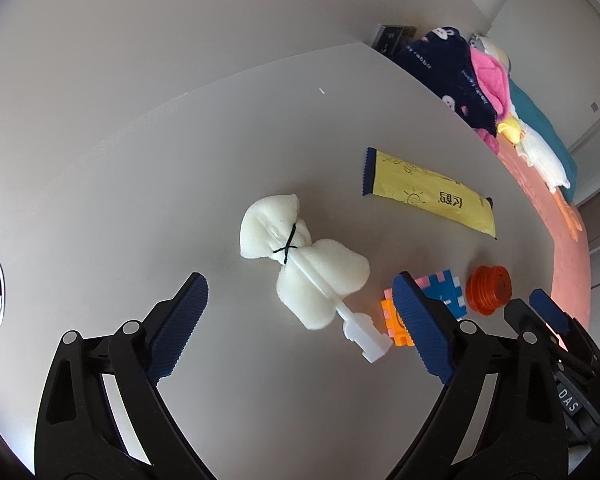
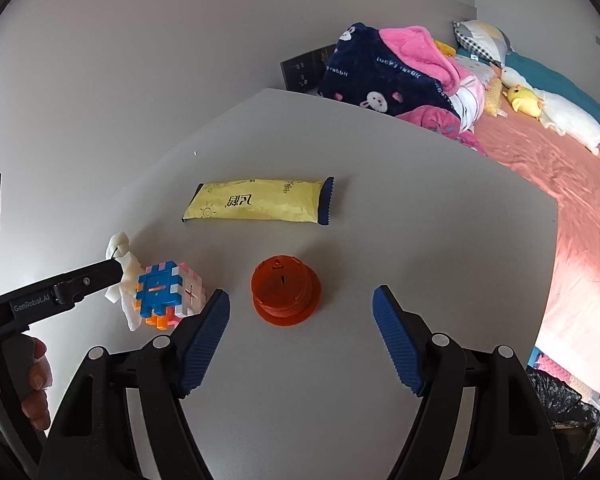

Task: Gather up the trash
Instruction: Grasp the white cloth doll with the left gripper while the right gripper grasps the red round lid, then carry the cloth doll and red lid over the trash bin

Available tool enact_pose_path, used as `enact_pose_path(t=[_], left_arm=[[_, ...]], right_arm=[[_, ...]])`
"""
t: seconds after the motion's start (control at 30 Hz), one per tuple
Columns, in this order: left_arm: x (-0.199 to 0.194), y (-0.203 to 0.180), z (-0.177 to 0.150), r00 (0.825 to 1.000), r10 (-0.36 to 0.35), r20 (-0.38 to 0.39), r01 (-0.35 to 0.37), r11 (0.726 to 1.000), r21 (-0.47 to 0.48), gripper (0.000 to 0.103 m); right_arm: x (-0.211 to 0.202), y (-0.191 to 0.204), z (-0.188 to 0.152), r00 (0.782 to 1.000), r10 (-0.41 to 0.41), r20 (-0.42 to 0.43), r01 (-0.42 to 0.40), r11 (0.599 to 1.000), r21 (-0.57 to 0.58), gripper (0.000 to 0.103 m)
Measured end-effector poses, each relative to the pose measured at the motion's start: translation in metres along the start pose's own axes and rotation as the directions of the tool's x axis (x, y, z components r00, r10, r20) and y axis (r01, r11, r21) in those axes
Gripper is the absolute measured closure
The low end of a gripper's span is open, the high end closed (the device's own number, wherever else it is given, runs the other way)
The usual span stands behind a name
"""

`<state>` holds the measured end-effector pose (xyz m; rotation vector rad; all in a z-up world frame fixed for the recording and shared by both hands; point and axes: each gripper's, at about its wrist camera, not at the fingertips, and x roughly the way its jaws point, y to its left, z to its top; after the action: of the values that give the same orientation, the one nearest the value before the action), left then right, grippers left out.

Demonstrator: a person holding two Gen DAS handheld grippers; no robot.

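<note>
Matt table, glossy wrapper, spongy foam.

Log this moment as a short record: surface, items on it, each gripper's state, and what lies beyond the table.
surface: white table
items: white sponge bundle tied with black string; yellow wrapper lying flat; orange spool; multicoloured block cube
left gripper: open, holding nothing, sponge bundle ahead of it
right gripper: open, holding nothing, orange spool ahead of it
beyond table: bed with blankets and plush toys
</note>
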<state>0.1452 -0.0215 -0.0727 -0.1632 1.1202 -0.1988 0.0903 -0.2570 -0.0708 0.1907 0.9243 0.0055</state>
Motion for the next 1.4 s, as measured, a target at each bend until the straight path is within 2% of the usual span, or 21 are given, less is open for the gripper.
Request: enact_pose_path(t=[0.13,0.4,0.47,0.53,0.63,0.67,0.73,1.07,1.4], left_arm=[[0.009,0.003,0.004,1.000,0.012,-0.020,-0.013,0.999,-0.040,0.015],[0.020,0.001,0.007,0.998,0.041,-0.042,-0.044,0.998,-0.055,0.027],[0.021,-0.002,0.008,0.998,0.058,-0.036,-0.060,0.997,-0.044,0.030],[0.022,-0.005,0.009,0.998,0.065,-0.029,-0.066,0.997,-0.037,0.034],[0.022,-0.007,0.010,0.998,0.068,-0.017,-0.068,0.997,-0.033,0.052],[0.021,-0.005,0.010,0.999,0.042,-0.018,-0.043,0.998,-0.040,0.069],[0.019,-0.003,0.009,1.000,0.026,-0.009,-0.026,0.998,-0.050,0.069],[-0.021,-0.015,0.006,0.995,0.053,0.090,-0.055,0.998,0.016,0.070],[-0.049,-0.038,-0.012,0.994,0.005,0.112,-0.016,0.995,0.096,0.070]], right_arm=[[0.011,0.006,0.004,1.000,-0.008,-0.007,0.007,1.000,-0.027,0.029],[0.033,0.011,0.003,0.998,-0.029,-0.053,0.026,0.998,-0.054,0.047],[0.035,0.011,0.002,0.998,-0.032,-0.058,0.028,0.998,-0.065,0.056],[0.035,0.011,0.001,0.998,-0.032,-0.061,0.028,0.997,-0.068,0.056],[0.034,0.010,0.000,0.997,-0.033,-0.065,0.028,0.997,-0.071,0.056],[0.033,0.009,0.000,0.997,-0.031,-0.066,0.026,0.997,-0.070,0.056],[0.031,0.008,-0.001,0.997,-0.028,-0.067,0.023,0.998,-0.064,0.056],[0.004,0.006,-0.003,0.999,0.000,-0.039,-0.002,0.999,-0.050,0.056],[-0.037,0.003,-0.011,1.000,-0.007,0.013,0.008,0.999,-0.052,0.056]])
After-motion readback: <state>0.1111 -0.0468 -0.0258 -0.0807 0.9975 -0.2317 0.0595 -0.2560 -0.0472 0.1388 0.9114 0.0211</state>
